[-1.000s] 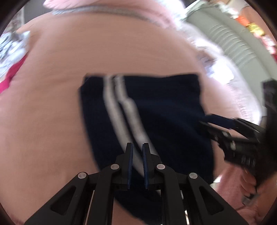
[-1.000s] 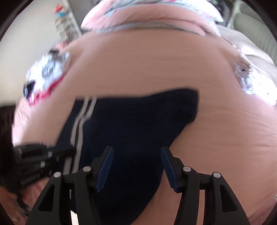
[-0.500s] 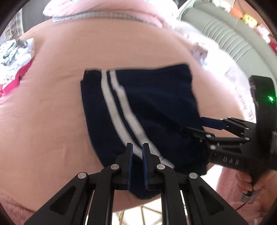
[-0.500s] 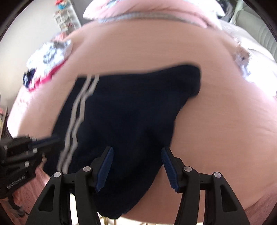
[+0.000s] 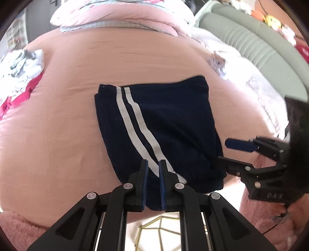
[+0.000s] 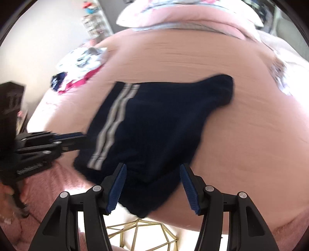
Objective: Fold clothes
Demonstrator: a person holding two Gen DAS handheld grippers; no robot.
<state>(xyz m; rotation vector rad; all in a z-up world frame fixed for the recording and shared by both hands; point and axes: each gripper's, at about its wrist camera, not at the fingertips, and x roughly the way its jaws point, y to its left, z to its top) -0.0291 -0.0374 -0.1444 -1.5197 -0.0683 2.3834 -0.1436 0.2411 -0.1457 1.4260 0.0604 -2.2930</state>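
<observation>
The left gripper has its jaws drawn almost together, leaving only a thin slit, and it hovers over the near hem of the navy shorts; I cannot see any cloth caught between the pads. The right gripper stands with its jaws spread, blue pads either side of the shorts' near corner, not pressing on the fabric. From the left wrist view that same right gripper comes in from the side, one pad above the shorts' edge and one finger down at the waistband end.

The shorts lie flat on the pink bedspread, close to its near edge, with two white stripes running down them; one corner droops over the edge of the bed. Below that edge a gold wire frame shows on a pale floor. Farther off, a heap of white and red clothes sits toward the left side of the bed, pink pillows lie at its head, and a green padded seat stands beyond its right side.
</observation>
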